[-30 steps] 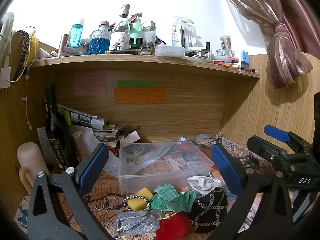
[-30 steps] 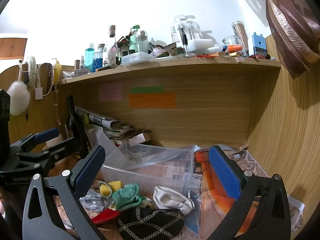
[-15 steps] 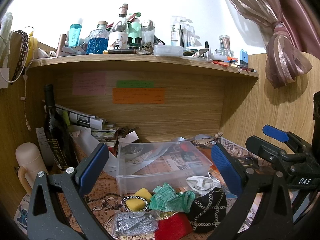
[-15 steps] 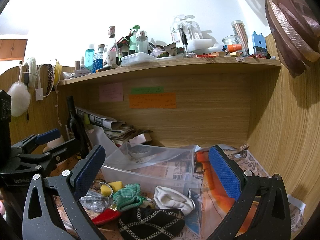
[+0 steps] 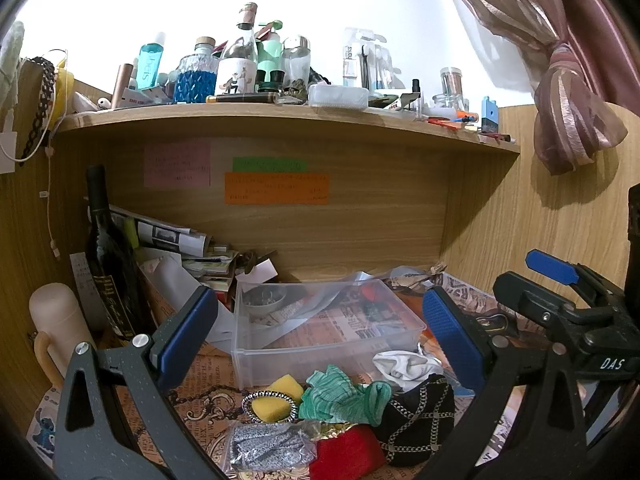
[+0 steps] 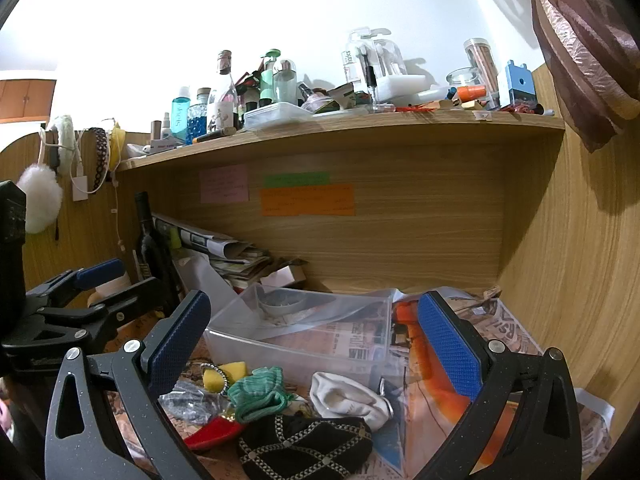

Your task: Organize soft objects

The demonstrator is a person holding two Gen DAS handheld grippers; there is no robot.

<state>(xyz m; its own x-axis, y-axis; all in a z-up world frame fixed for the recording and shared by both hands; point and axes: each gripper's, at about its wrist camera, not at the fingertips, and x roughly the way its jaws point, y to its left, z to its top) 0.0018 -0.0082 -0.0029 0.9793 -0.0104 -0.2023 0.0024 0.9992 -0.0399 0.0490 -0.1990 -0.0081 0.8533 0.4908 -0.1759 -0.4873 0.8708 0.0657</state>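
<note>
Soft pile sits on the tabletop [image 5: 208, 394] just in front of the clear bin [image 5: 320, 336]. Green cloth [image 5: 344, 394] at centre, touching yellow sponge [image 5: 276, 396] on its left; a beaded ring [image 5: 256, 398] circles the sponge. White cloth [image 5: 404, 366] to the right, against the bin's front corner. Black pouch [image 5: 416, 420] with chain pattern below the white cloth, red pouch [image 5: 344, 458] beside it, silver mesh bag [image 5: 268, 448] further left.

Left gripper [image 5: 320, 332]: jaws wide apart, holding nothing, above the pile. Right gripper [image 6: 312, 334]: jaws likewise wide, empty, over the same pile.

Wine bottle [image 5: 108, 260] stands left of the bin; cluttered shelf [image 5: 280, 114] overhead.
</note>
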